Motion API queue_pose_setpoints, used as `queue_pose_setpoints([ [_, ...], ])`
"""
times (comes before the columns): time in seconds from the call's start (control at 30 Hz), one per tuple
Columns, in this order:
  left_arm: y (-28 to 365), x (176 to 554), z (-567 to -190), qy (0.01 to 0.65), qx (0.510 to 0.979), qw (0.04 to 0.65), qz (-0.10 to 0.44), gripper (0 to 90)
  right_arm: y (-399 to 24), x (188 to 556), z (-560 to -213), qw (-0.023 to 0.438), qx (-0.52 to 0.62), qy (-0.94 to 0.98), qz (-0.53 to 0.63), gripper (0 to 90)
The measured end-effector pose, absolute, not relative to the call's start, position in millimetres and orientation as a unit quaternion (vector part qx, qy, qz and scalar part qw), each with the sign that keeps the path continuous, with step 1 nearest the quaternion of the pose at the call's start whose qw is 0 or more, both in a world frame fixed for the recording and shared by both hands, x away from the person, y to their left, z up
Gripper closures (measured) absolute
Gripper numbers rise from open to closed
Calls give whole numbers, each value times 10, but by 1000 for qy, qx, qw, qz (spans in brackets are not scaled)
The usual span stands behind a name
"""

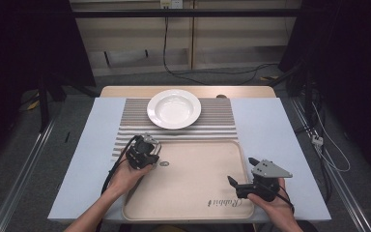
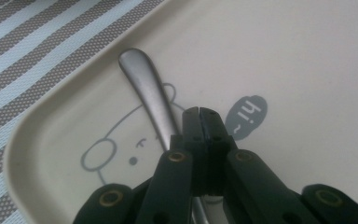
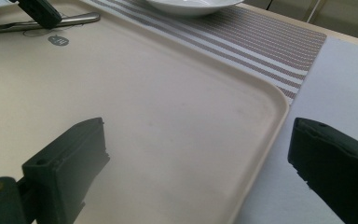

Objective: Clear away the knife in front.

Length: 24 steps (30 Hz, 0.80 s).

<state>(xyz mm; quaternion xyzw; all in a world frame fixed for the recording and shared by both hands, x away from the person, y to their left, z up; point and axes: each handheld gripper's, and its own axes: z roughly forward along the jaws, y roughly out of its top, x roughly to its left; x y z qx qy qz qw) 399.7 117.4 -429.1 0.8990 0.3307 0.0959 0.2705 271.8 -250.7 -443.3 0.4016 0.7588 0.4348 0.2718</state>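
A beige tray (image 1: 193, 186) lies on the table in front of me. At its far left corner rests a metal spoon (image 2: 144, 88), with its handle end pointing toward the tray's rim; the right gripper view has the spoon (image 3: 74, 19) flat on the tray. My left gripper (image 2: 199, 112) points down over the spoon, jaws pressed together, and the handle runs under them; whether the tips pinch it is hidden. In the high view this left gripper (image 1: 149, 162) is over the tray's far left corner. My right gripper (image 1: 241, 170) hovers open over the tray's right edge, nothing between its jaws.
A white empty plate (image 1: 174, 108) sits on a striped placemat (image 1: 217, 121) beyond the tray. A rabbit drawing and a grey "hi" bubble (image 2: 247, 116) are printed on the tray. Cables trail across the floor behind the table.
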Motion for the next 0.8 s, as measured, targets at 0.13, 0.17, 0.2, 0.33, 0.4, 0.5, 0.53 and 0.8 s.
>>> queue_pose_setpoints([
  [0.13, 1188, 3995, -4287, 336, 899, 263, 99, 900, -2511, 2719, -4433, 272, 403, 758, 435, 46],
  [0.17, 1188, 3995, -4285, 338, 899, 261, 100, 900, -2510, 2720, -4434, 272, 403, 758, 435, 46],
  [0.2, 1188, 3994, -4283, 338, 899, 259, 101, 900, -2509, 2721, -4434, 272, 403, 758, 435, 46],
  [0.33, 1206, 3998, -4269, 344, 900, 245, 104, 900, -2507, 2715, -4432, 273, 402, 758, 434, 46],
  [0.4, 1229, 4006, -4268, 347, 899, 246, 100, 900, -2509, 2713, -4431, 273, 401, 758, 436, 46],
  [0.5, 1249, 4010, -4261, 350, 900, 239, 100, 900, -2509, 2714, -4432, 272, 402, 758, 435, 46],
  [0.53, 1256, 4009, -4263, 352, 900, 237, 99, 900, -2509, 2714, -4431, 272, 402, 758, 435, 46],
  [0.8, 1350, 4025, -4263, 362, 898, 230, 99, 900, -2508, 2715, -4432, 273, 402, 758, 434, 46],
])
